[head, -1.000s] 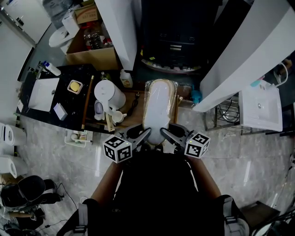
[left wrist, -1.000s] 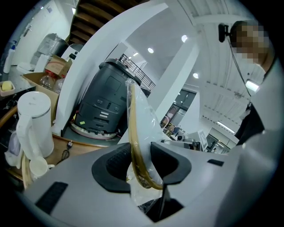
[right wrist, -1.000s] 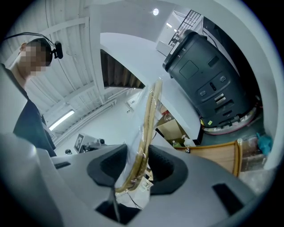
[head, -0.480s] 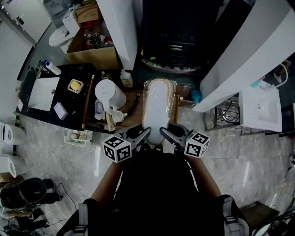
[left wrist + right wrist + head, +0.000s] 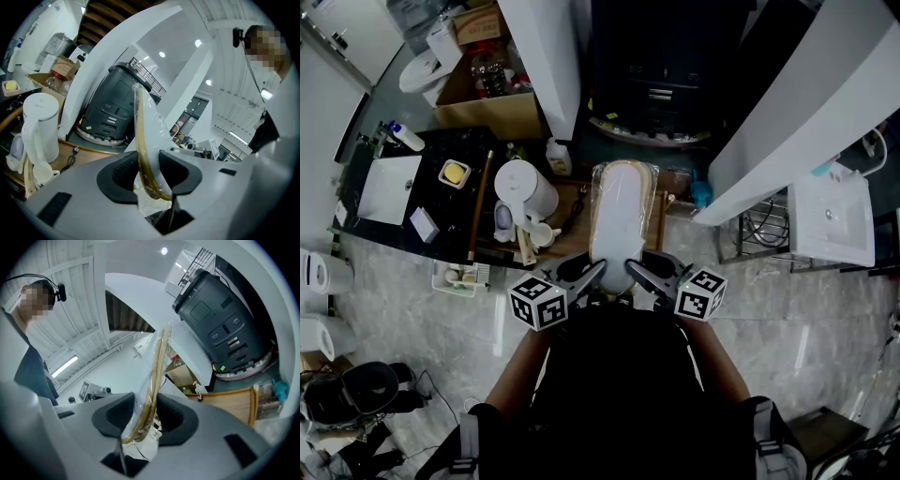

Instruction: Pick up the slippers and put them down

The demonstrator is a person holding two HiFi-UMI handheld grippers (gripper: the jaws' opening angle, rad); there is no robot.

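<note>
A pair of white slippers with tan soles, wrapped in clear plastic (image 5: 621,214), hangs above the wooden table (image 5: 573,221), pointing away from me. Both grippers hold its near end. My left gripper (image 5: 594,274) is shut on the left side of the pack, and my right gripper (image 5: 636,272) is shut on the right side. In the left gripper view the slippers (image 5: 146,136) stand edge-on between the dark pads of the left gripper (image 5: 149,169). The right gripper view shows the same pack (image 5: 154,376) pinched between the pads of the right gripper (image 5: 143,416).
A white kettle (image 5: 525,190) and a cup stand on the table to the left of the slippers. Beyond lie a dark grey machine (image 5: 652,80), a cardboard box (image 5: 484,114) and a black counter with a sink (image 5: 389,190). White pillars flank the machine; a white basin (image 5: 831,221) is at right.
</note>
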